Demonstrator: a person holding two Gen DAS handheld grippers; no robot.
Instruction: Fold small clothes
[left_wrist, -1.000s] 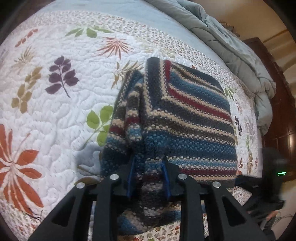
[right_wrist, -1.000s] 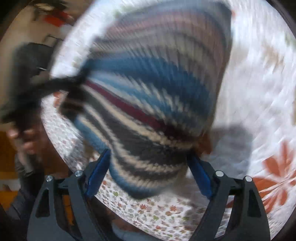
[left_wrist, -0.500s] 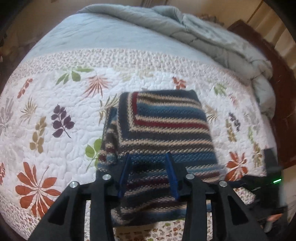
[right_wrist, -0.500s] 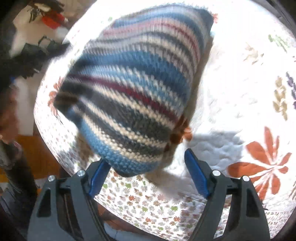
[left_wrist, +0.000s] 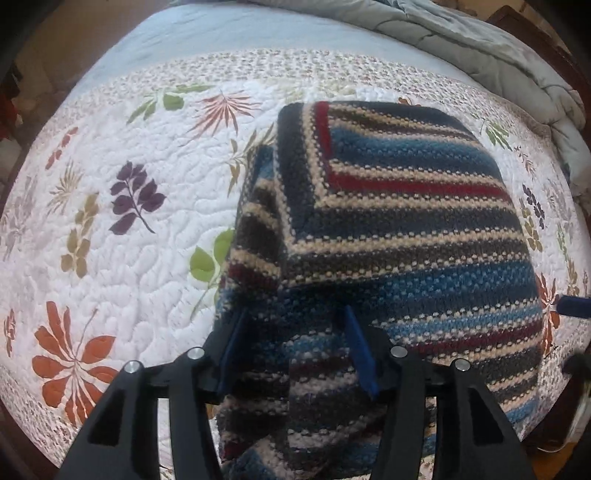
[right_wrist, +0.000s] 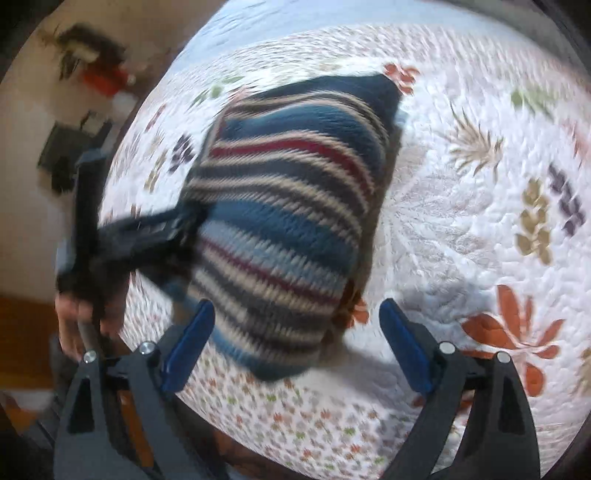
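Observation:
A striped knit sweater (left_wrist: 399, 229) in blue, red, beige and dark bands lies folded on the floral quilt (left_wrist: 122, 155). My left gripper (left_wrist: 291, 332) is shut on the sweater's near left edge, a fold of knit bunched between its blue pads. In the right wrist view the sweater (right_wrist: 288, 206) lies ahead, blurred by motion. My right gripper (right_wrist: 295, 325) is open and empty, its jaws wide apart just short of the sweater's near edge. The left gripper (right_wrist: 147, 229) shows there at the sweater's left side.
A grey comforter (left_wrist: 480, 55) is bunched along the far right of the bed. The quilt's flowered border (right_wrist: 314, 417) and the bed edge run just in front of my right gripper. A dark wooden headboard (left_wrist: 517, 22) stands at the far right.
My left gripper stays shut on the sweater's edge and has shifted closer over it. My right gripper, open throughout, has drawn back and turned; the sweater now lies lower and flatter.

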